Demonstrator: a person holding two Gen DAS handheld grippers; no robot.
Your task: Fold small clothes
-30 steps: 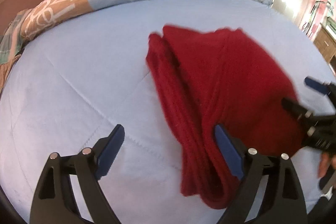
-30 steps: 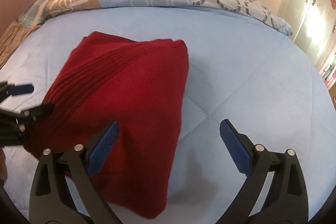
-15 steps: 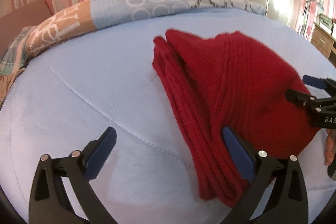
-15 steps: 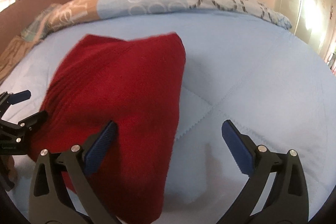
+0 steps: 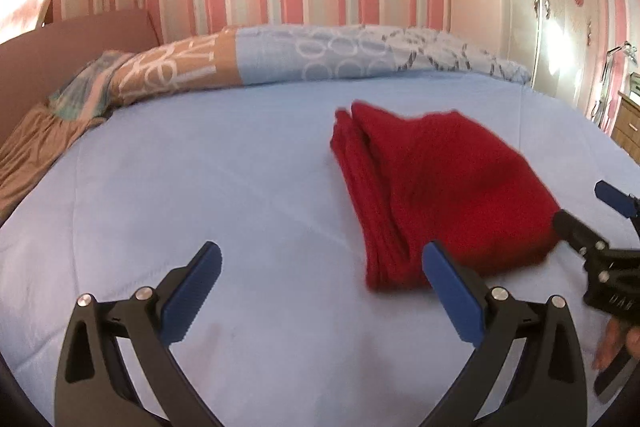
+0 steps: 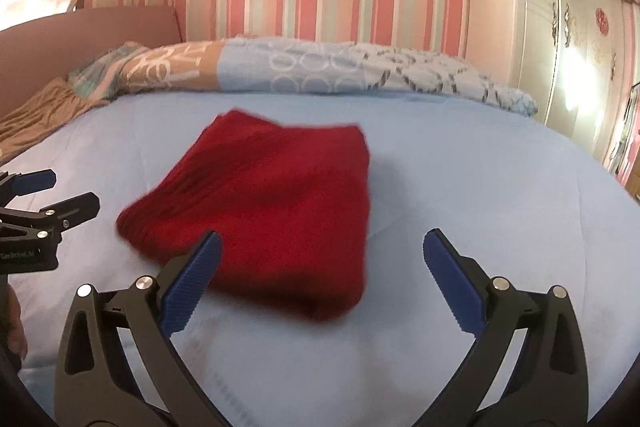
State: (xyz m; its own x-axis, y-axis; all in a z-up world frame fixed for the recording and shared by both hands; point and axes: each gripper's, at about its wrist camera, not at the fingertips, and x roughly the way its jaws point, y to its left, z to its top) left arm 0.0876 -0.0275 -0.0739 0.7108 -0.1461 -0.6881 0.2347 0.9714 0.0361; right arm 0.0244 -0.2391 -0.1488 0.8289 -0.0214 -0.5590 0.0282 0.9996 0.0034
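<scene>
Two blue-padded fingers of the left gripper (image 5: 320, 291) stand wide apart in the left wrist view, with nothing between them but bare blue bedsheet (image 5: 168, 187). The red knit garment (image 5: 436, 203) lies flat on the sheet to the right of this gripper, folded into a compact stack; its layered fold edges show along its left side, running from far to near. It looks set down on purpose, since no pad touches it and the right-hand pad only overlaps its near corner in the picture. The right gripper (image 5: 584, 211) shows at the right edge, just beside the garment's right corner, its fingers parted and empty. To the left, the sheet offers plenty of open room; at the far side a patterned quilt (image 5: 320, 59) closes off the bed.

One look through the right wrist view gives the same story from the other side. The right gripper (image 6: 320, 279) holds its fingers spread, the garment (image 6: 272, 207) lying just beyond the left pad and not between them. The garment's right edge is a clean straight line, and its near edge is rounded. Right of it the sheet (image 6: 500, 179) is free as far as the bed's rim. The left gripper (image 6: 44, 195) sits at the left edge, parted, near the garment's left corner but apart from it. By my reading the fold is finished and both tools are clear of it.
</scene>
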